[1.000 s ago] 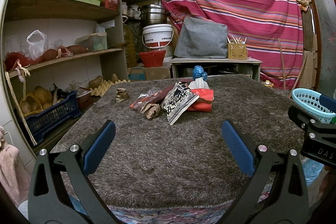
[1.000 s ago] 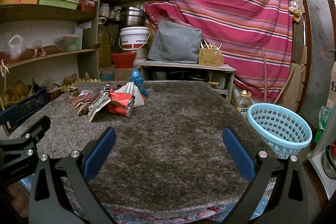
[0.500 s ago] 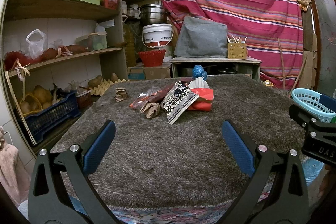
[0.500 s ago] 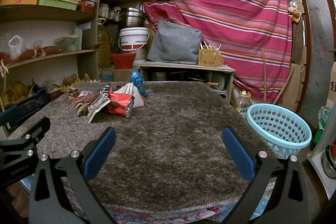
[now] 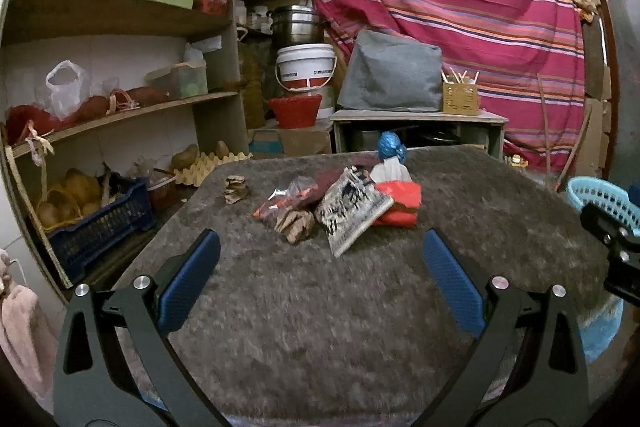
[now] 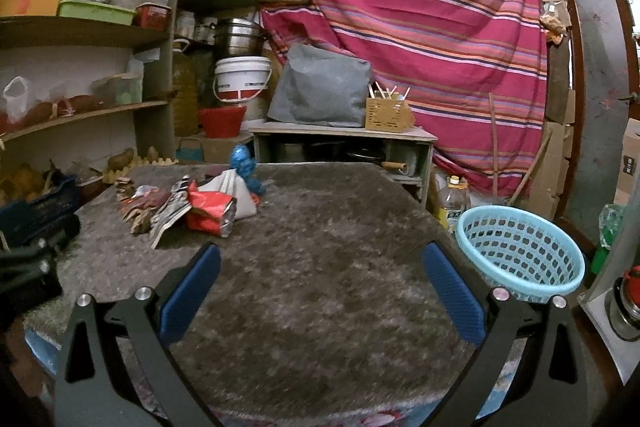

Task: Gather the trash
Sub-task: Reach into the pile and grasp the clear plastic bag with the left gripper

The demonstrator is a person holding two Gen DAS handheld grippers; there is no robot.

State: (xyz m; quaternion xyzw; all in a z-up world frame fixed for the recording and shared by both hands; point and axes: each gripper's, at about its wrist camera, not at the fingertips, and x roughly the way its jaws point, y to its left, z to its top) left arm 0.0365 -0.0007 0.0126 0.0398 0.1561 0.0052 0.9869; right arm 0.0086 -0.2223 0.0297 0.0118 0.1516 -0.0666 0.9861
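A pile of trash lies on the grey shaggy table (image 5: pixel 320 307): a black-and-white printed wrapper (image 5: pixel 352 209), a red packet (image 5: pixel 400 205), a white bag (image 5: pixel 390 169), a blue crumpled bag (image 5: pixel 390 143), brown scraps (image 5: pixel 296 225) and a small brown piece (image 5: pixel 235 187). The pile also shows in the right wrist view (image 6: pixel 192 205). A light blue basket (image 6: pixel 520 251) stands off the table's right side. My left gripper (image 5: pixel 320 251) is open and empty, short of the pile. My right gripper (image 6: pixel 320 263) is open and empty over bare table.
Shelves (image 5: pixel 120 115) with crates, bags and boxes line the left. A low bench (image 5: pixel 416 123) with a grey cover, a white bucket (image 5: pixel 306 67) and a red bowl stands behind the table. A striped curtain (image 6: pixel 400 7) hangs at the back. A bottle (image 6: pixel 452 199) stands beside the basket.
Both grippers have moved slightly forward toward the pile; the trash looks a little nearer. Both stay open and empty.
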